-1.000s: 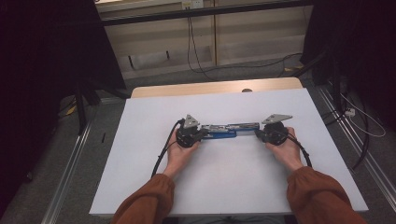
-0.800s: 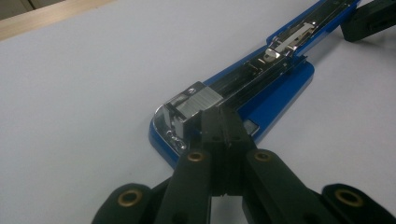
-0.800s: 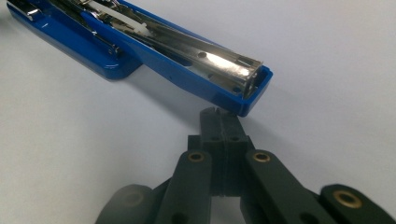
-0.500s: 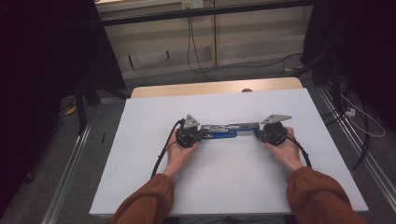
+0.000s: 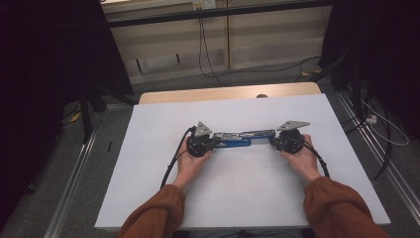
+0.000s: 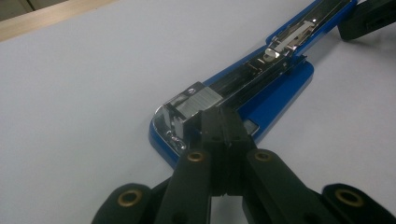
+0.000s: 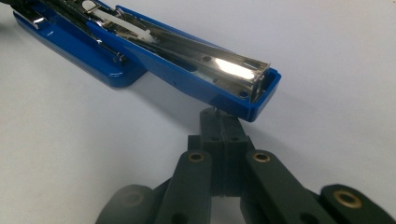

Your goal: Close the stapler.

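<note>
The left claw (image 6: pixel 223 122) has its jaws together, the tips resting against the metal head end of the blue stapler (image 6: pixel 243 88), which stretches away from it toward the right claw (image 5: pixel 277 140); whether the tips pinch any part of it cannot be told. The right claw (image 7: pixel 223 126) likewise has its jaws together, and its tips sit just under the blue front end of the stapler's (image 7: pixel 187 70) swung-out top arm, touching or nearly so. From above, the stapler (image 5: pixel 236 141) lies flat between the two claws on the white surface (image 5: pixel 247 198), each claw held in a hand, left claw (image 5: pixel 210 144) at one end and right at the other. Judging by how it lies, the opening appears done: the stapler is folded out nearly straight, its chrome staple channel exposed and facing up, the blue base flat on the surface. What seems left is loading or checking the channel and then folding it shut. The body is glossy blue plastic with bright metal inner parts and a spring pusher visible mid-length
</note>
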`<action>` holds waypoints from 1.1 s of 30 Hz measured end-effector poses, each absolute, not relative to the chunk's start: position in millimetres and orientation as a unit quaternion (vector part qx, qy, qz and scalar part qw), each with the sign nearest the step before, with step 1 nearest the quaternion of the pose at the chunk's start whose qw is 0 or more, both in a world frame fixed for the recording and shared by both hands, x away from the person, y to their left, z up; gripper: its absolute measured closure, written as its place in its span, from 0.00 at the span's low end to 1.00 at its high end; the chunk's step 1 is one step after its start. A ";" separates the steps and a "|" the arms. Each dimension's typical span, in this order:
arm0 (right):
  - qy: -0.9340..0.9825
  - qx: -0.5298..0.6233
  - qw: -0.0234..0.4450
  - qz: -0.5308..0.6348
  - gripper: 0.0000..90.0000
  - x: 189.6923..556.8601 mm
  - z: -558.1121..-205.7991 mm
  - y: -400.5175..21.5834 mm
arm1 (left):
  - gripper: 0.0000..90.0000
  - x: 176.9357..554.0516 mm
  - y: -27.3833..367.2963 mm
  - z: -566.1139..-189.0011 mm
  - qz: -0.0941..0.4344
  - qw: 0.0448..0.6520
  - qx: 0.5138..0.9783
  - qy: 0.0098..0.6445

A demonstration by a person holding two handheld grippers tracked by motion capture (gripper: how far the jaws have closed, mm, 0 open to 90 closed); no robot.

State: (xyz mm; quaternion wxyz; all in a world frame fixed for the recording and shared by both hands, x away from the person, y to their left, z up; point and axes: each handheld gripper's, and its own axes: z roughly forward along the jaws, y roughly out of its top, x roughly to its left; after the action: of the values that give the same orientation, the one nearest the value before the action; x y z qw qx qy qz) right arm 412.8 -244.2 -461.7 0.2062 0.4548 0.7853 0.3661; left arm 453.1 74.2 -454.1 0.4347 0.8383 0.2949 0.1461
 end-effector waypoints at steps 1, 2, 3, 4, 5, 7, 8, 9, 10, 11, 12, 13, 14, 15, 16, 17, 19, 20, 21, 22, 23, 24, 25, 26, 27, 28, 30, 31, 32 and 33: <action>0.785 0.455 0.205 0.368 1.00 412.7 -461.2 -244.3 | 1.00 453.1 74.1 -454.1 0.146 0.434 0.838 0.295; 0.784 0.454 0.206 0.370 1.00 412.8 -460.6 -244.7 | 1.00 453.0 74.1 -454.0 0.146 0.434 0.839 0.295; 0.783 0.454 0.206 0.372 1.00 412.6 -459.7 -245.3 | 1.00 452.9 74.0 -454.0 0.146 0.434 0.839 0.295; 0.781 0.455 0.208 0.375 1.00 412.4 -458.9 -245.9 | 1.00 453.0 74.1 -454.0 0.146 0.434 0.839 0.295; 0.780 0.454 0.209 0.376 1.00 412.2 -458.2 -246.5 | 1.00 453.2 74.3 -454.0 0.147 0.434 0.839 0.294; 0.779 0.455 0.209 0.378 1.00 412.2 -458.0 -247.3 | 1.00 453.3 74.3 -454.0 0.147 0.434 0.839 0.294; 0.778 0.456 0.208 0.380 1.00 412.3 -458.1 -247.5 | 1.00 453.2 74.2 -454.0 0.146 0.434 0.838 0.295; 0.778 0.455 0.209 0.380 1.00 412.4 -458.1 -247.5 | 1.00 453.2 74.2 -454.0 0.146 0.434 0.838 0.295; 0.777 0.455 0.209 0.382 1.00 412.3 -457.9 -247.2 | 1.00 453.2 74.2 -454.0 0.146 0.434 0.838 0.295; 0.777 0.454 0.209 0.384 1.00 412.3 -457.7 -247.0 | 1.00 453.2 74.3 -454.0 0.147 0.434 0.839 0.295; 0.777 0.452 0.209 0.385 1.00 412.1 -457.4 -246.5 | 1.00 453.1 74.1 -454.1 0.145 0.435 0.838 0.296; 0.777 0.451 0.211 0.386 1.00 411.9 -456.9 -246.1 | 1.00 453.1 74.1 -454.1 0.146 0.434 0.838 0.295; 0.777 0.449 0.212 0.386 1.00 411.7 -456.3 -245.8 | 1.00 453.0 74.1 -454.0 0.146 0.434 0.839 0.295; 0.777 0.449 0.213 0.387 1.00 411.6 -455.6 -245.7 | 1.00 452.9 74.0 -453.9 0.147 0.433 0.839 0.295; 0.776 0.448 0.215 0.389 1.00 411.5 -455.0 -245.9 | 1.00 452.8 73.9 -454.1 0.147 0.434 0.839 0.294; 0.775 0.447 0.216 0.390 1.00 411.4 -454.5 -246.1 | 1.00 452.9 74.0 -454.2 0.146 0.435 0.838 0.294; 0.774 0.446 0.218 0.393 1.00 411.5 -454.0 -246.3 | 1.00 452.9 74.0 -454.1 0.147 0.435 0.839 0.294; 0.774 0.446 0.218 0.393 1.00 411.5 -454.0 -246.3 | 1.00 452.8 73.9 -454.1 0.147 0.434 0.839 0.294; 0.774 0.445 0.218 0.395 1.00 411.5 -454.1 -246.2 | 1.00 452.8 74.0 -453.9 0.148 0.433 0.839 0.293; 0.773 0.442 0.218 0.399 1.00 411.4 -453.9 -245.8 | 1.00 452.8 74.0 -454.0 0.148 0.434 0.839 0.293; 0.773 0.438 0.220 0.403 1.00 411.1 -453.3 -245.2 | 1.00 452.8 74.0 -453.9 0.149 0.434 0.839 0.293; 0.772 0.435 0.220 0.408 1.00 410.7 -452.6 -244.6 | 1.00 452.8 74.2 -453.8 0.145 0.432 0.840 0.294; 0.771 0.432 0.223 0.411 1.00 410.5 -451.7 -244.0 | 1.00 452.7 74.1 -454.1 0.144 0.435 0.839 0.293; 0.770 0.428 0.224 0.416 1.00 409.9 -450.7 -243.2 | 1.00 452.3 73.7 -454.1 0.147 0.434 0.840 0.292; 0.769 0.424 0.226 0.421 1.00 409.6 -450.0 -242.4 | 1.00 452.5 73.5 -454.5 0.147 0.436 0.838 0.293; 0.768 0.422 0.227 0.425 1.00 409.2 -449.2 -241.8 | 1.00 452.6 73.6 -454.6 0.147 0.436 0.838 0.293; 0.765 0.420 0.220 0.436 1.00 408.5 -448.6 -240.9 | 1.00 452.5 73.7 -454.8 0.148 0.437 0.838 0.291; 0.764 0.419 0.220 0.438 1.00 408.4 -448.6 -240.8 | 1.00 452.6 73.9 -454.6 0.147 0.436 0.839 0.291; 0.764 0.417 0.219 0.440 1.00 408.3 -448.6 -240.7 | 1.00 452.7 74.1 -454.6 0.146 0.436 0.839 0.291; 0.764 0.416 0.219 0.442 1.00 408.1 -448.4 -240.7 | 0.99 452.6 74.0 -454.5 0.146 0.436 0.839 0.291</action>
State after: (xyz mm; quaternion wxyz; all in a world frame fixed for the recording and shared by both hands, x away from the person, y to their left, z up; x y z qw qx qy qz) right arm 408.1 -240.7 -448.4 0.2188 0.4161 0.7640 0.4419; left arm 452.6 74.0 -454.5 0.4365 0.8387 0.2910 0.1461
